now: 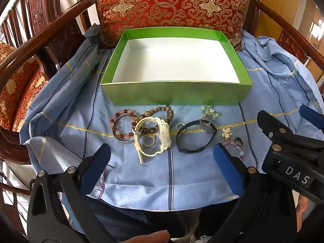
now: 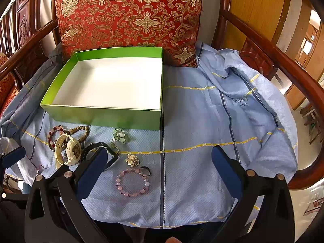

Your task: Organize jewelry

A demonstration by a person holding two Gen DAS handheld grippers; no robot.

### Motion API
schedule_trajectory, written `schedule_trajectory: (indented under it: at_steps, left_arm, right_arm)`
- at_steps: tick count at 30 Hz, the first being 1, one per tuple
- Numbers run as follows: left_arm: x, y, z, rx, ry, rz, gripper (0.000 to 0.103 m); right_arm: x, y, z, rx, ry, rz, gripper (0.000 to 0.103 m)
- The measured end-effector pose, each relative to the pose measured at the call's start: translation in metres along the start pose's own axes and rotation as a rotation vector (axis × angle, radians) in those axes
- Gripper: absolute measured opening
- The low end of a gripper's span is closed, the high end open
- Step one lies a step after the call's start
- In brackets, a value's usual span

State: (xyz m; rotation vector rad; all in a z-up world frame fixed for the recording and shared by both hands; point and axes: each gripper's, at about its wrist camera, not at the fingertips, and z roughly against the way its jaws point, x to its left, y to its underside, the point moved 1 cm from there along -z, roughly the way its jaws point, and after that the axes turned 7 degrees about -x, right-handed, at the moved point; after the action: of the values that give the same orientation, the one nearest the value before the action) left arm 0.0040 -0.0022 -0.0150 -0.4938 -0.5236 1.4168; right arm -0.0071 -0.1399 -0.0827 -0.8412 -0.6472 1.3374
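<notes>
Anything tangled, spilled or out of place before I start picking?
Box is empty and upright. One snag: the white watch lies over a ring and overlaps the brown bead bracelet, so lifting it may drag them. Nothing spilled.

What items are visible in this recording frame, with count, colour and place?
box: 1, green outside, white inside, nothing in it, on the cloth before the cushion
cloth: 1, light blue with yellow lines, over the chair seat
cushion: 1, red and gold, behind the box
white watch: 1, front of box
black watch: 1, right of the white one
red bead bracelet: 1, leftmost
brown bead bracelet: 1, near box
pink bead bracelet: 1, nearest front
green trinket: 1, pale
gold brooch: 1
dark ring: 1
left hand-held gripper: open
right hand-held gripper: open
</notes>
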Motion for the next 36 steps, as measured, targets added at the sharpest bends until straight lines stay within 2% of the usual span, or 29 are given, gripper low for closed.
schedule_trajectory:
  at_steps: [36]
  left_arm:
    - [-0.0019, 0.0035, -0.0006, 0.014, -0.001, -0.002, 0.099]
  right_arm:
    - [-0.001, 0.0023, 0.0027, -0.003, 0.007, 0.002, 0.101]
